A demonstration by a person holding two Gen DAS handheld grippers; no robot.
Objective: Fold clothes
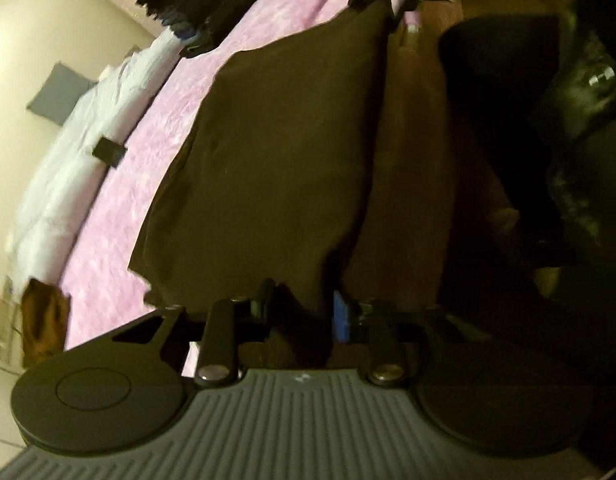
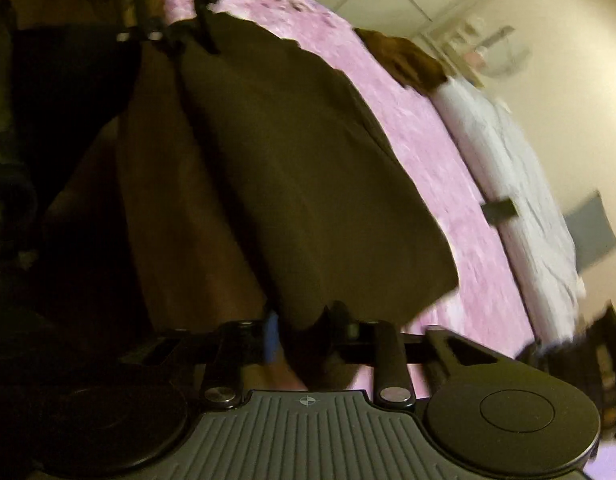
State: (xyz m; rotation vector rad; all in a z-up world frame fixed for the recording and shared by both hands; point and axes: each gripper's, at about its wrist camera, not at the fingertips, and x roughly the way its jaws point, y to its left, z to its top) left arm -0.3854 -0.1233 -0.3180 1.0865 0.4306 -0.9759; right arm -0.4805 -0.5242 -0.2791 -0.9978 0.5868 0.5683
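Both tongs (image 1: 304,300) (image 2: 304,320) pinch brown cloth (image 1: 268,152) (edge corners) above pink bedspread (image 1: 120,248).

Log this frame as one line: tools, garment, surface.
left tool: shut on dark brown cloth garment | right tool: shut on same garment's other end | garment: stretched between tools above pink bedspread | fold: not yet done
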